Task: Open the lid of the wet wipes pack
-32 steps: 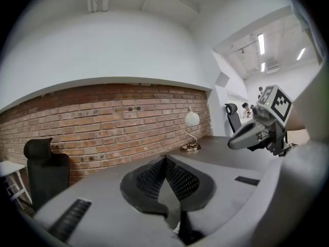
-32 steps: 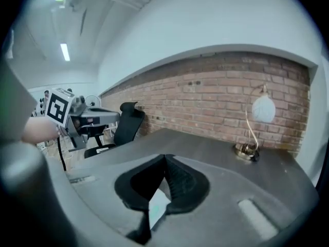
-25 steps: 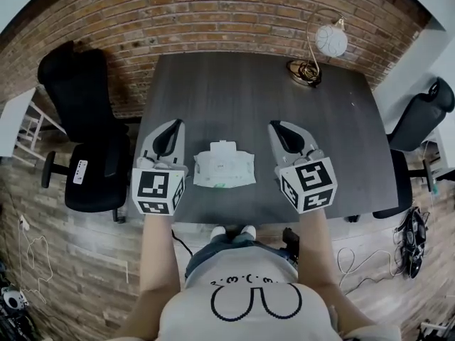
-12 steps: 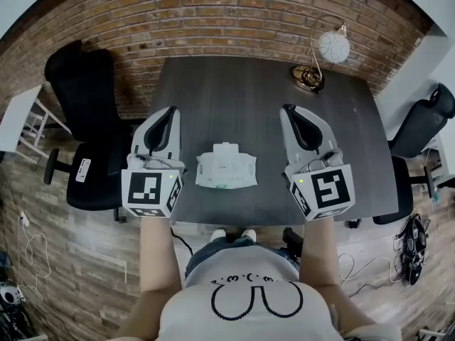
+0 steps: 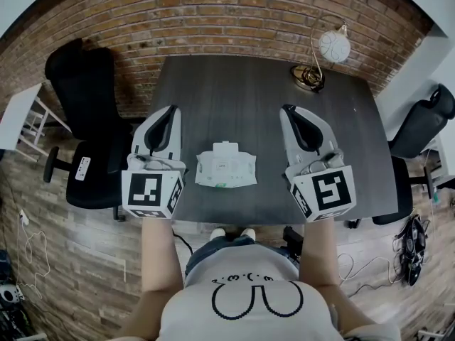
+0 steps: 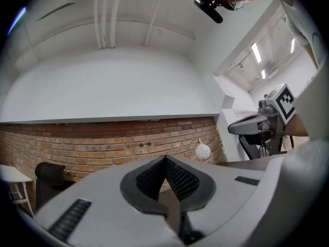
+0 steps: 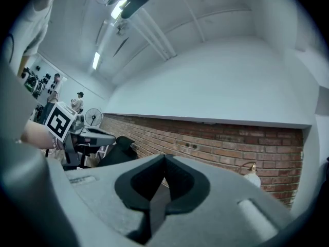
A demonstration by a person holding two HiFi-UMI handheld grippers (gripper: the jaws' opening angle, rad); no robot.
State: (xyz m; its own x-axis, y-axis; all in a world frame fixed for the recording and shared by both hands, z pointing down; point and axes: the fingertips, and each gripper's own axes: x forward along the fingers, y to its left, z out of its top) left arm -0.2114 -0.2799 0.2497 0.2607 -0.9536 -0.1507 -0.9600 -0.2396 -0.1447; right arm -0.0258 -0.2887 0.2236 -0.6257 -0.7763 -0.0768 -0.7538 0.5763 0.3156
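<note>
The flat white plastic wet wipes pack [image 5: 226, 170] is seen near the front edge of the dark grey worktop [image 5: 242, 94]. It is flanked by the left tongs [image 5: 168, 114] and right tongs [image 5: 292, 111], both pressed together and empty. From a white flap jutting at its far side, the lid is judged probably open already.

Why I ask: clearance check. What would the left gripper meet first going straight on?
Probably the brick wall: the left gripper points about level, over the table, left of the lamp. Nothing nearer shows.
</note>
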